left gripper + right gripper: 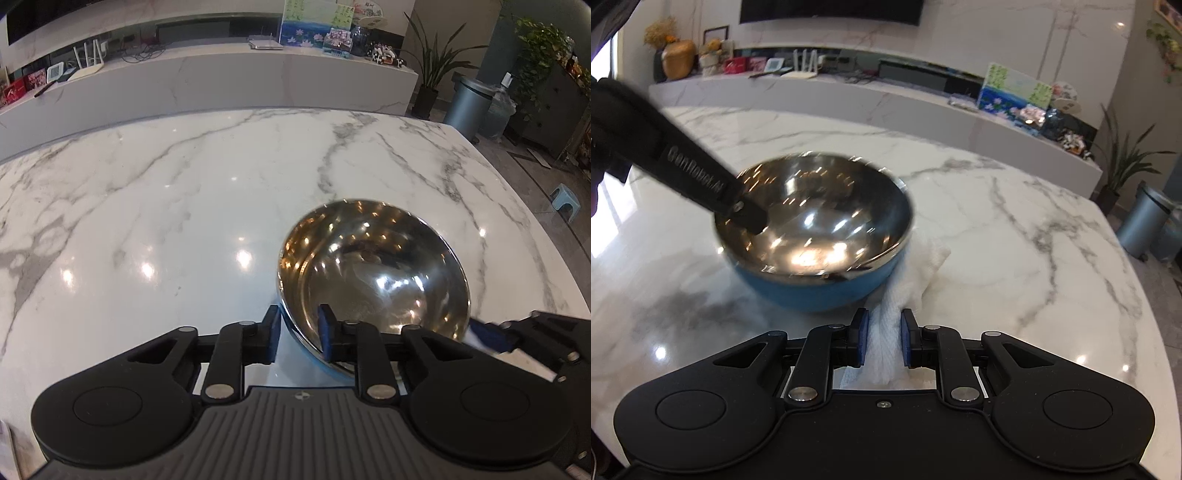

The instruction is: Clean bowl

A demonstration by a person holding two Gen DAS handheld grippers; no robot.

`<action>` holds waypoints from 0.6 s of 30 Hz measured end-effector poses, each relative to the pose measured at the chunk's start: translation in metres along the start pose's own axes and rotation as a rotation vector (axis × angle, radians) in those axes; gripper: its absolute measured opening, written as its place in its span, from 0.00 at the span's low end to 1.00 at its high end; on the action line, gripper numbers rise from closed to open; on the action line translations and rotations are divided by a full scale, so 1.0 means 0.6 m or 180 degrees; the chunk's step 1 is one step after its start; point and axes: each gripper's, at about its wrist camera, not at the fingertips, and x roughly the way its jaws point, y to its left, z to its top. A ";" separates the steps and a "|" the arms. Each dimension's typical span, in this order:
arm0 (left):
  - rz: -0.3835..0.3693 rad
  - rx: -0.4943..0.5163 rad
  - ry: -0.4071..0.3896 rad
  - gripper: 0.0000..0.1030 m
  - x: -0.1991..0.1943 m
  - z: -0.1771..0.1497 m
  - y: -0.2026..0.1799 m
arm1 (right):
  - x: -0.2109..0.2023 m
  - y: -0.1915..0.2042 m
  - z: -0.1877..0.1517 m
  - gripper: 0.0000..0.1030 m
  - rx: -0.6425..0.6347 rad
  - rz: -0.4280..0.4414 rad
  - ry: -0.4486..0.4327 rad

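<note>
On the marble table (184, 192), lower right of the left wrist frame: left gripper (298, 334) pinching the rim of the bowl (373, 273).
Bowl is steel inside, blue outside, tilted, blurred in the right wrist view at center left (816, 236). Left gripper's pads straddle the near rim, one pad outside the wall, one inside, pressed onto it; seen from the right wrist view it enters from upper left, tip over the bowl's left rim (746, 214). Right gripper (882, 341) at lower center of its frame, pads closed on a white paper towel (908, 273); towel runs from the pads up along the bowl's right outer side, touching it, bunched on the table just beside the bowl. Right gripper also shows at the lower right edge of the left wrist frame (517, 336), next to the bowl's rim. Trash can (1145, 221) off the table at right.
</note>
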 end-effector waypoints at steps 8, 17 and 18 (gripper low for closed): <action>0.0109 0.0020 -0.0088 0.15 0.009 0.008 0.000 | -0.027 -0.020 0.012 0.16 0.0119 -0.0066 -0.0238; 0.0110 0.0036 -0.0096 0.15 0.010 0.007 -0.002 | -0.027 -0.014 0.015 0.16 0.0057 0.0028 -0.0236; 0.0112 0.0035 -0.0096 0.15 0.010 0.007 -0.002 | -0.024 -0.012 0.015 0.16 0.0047 0.0041 -0.0213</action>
